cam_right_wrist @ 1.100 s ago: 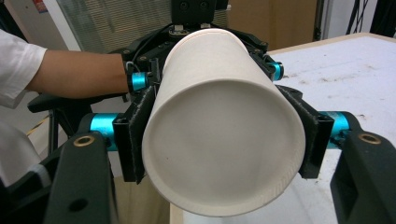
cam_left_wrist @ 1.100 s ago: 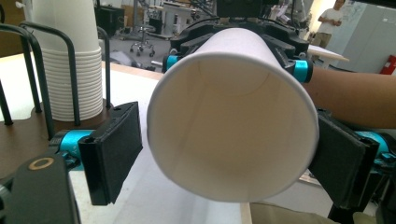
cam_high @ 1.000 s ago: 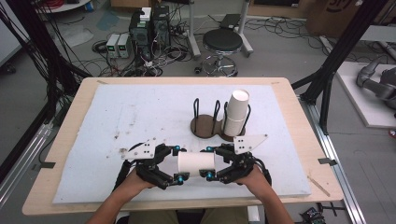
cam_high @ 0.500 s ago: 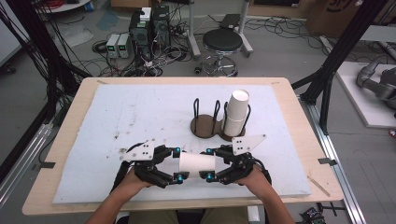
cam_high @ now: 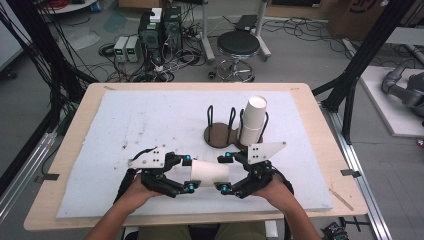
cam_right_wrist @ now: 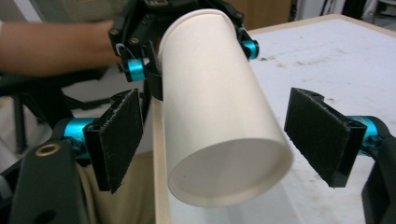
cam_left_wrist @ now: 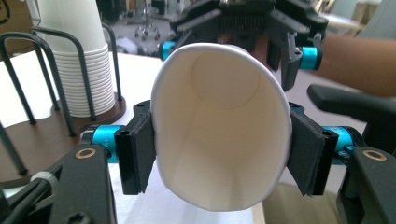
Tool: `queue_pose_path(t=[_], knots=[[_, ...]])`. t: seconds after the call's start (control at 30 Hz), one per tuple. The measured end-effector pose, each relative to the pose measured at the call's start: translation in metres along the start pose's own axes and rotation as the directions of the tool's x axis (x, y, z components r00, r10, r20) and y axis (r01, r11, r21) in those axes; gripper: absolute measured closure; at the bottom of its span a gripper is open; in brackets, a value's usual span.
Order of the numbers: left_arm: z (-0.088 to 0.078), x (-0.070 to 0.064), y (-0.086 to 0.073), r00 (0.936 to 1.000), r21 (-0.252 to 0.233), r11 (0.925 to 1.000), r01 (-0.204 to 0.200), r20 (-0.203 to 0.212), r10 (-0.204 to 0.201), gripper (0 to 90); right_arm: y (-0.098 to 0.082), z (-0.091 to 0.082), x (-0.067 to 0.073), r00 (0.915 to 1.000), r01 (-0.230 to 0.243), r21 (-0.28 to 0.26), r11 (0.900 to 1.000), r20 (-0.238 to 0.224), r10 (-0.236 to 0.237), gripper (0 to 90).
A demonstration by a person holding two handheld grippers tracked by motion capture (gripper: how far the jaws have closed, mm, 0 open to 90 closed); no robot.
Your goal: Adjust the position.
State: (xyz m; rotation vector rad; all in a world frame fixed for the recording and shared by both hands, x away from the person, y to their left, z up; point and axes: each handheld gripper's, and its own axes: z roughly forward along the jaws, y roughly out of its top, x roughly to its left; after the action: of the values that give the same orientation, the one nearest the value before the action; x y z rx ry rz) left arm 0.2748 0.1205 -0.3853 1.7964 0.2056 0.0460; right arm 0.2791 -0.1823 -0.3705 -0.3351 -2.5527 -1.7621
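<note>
Pinching the wide mouth of a white paper cup (cam_left_wrist: 219,126), the left gripper (cam_high: 176,174) has its black padded fingers (cam_left_wrist: 137,154) clamped on either side of the rim, which is squeezed slightly out of round; the cup lies on its side in the air just above the near edge of the worktop (cam_high: 75,150), and its inside is empty. The right gripper (cam_high: 236,173) faces it from the other end, its foam-faced fingers (cam_right_wrist: 322,135) spread apart on both sides of the cup's narrow closed base without touching it. Both hands come in from the near side, the left hand (cam_high: 131,195) and the right hand (cam_high: 277,192) gripping the tools. Farther back on the worktop stands a holder (cam_high: 225,131) with a dark round wooden base and upright black wire loops; one of its bays carries a stack of nested white cups (cam_high: 252,120), the neighbouring bay is bare. A pale, stained mat (cam_high: 150,120) covers the light wooden worktop. On the floor beyond stand a round black stool (cam_high: 238,45) and tangled cables.
</note>
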Motion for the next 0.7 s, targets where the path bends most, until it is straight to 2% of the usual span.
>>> queue_pose_path(t=[0.1,0.2,0.27,0.4,0.5,0.7], knots=[[-0.001,0.000,0.009,0.9996,0.069,0.9972,-0.027,-0.011,0.028,33.8,0.006,-0.002,0.000,0.9993,0.023,0.033,0.999,0.029,-0.024,20.0],[-0.001,0.002,0.017,0.9981,0.153,0.9868,-0.052,-0.023,0.056,33.8,0.012,-0.002,0.000,0.9961,0.058,0.083,0.995,0.062,-0.063,20.0],[0.000,0.003,0.021,0.9977,0.193,0.9796,-0.055,-0.030,0.061,33.8,0.016,0.000,0.000,0.9924,0.083,0.132,0.988,0.079,-0.094,20.0],[0.001,0.005,0.029,0.9962,0.260,0.9628,-0.073,-0.028,0.083,33.8,0.023,0.009,0.001,0.9840,0.131,0.221,0.966,0.089,-0.154,20.0],[0.002,0.006,0.033,0.9955,0.305,0.9489,-0.080,-0.024,0.092,33.8,0.028,0.016,0.002,0.9753,0.166,0.287,0.943,0.094,-0.200,19.9],[0.005,0.008,0.038,0.9949,0.363,0.9281,-0.083,-0.024,0.098,33.8,0.035,0.027,0.001,0.9687,0.193,0.367,0.910,0.076,-0.236,20.0]])
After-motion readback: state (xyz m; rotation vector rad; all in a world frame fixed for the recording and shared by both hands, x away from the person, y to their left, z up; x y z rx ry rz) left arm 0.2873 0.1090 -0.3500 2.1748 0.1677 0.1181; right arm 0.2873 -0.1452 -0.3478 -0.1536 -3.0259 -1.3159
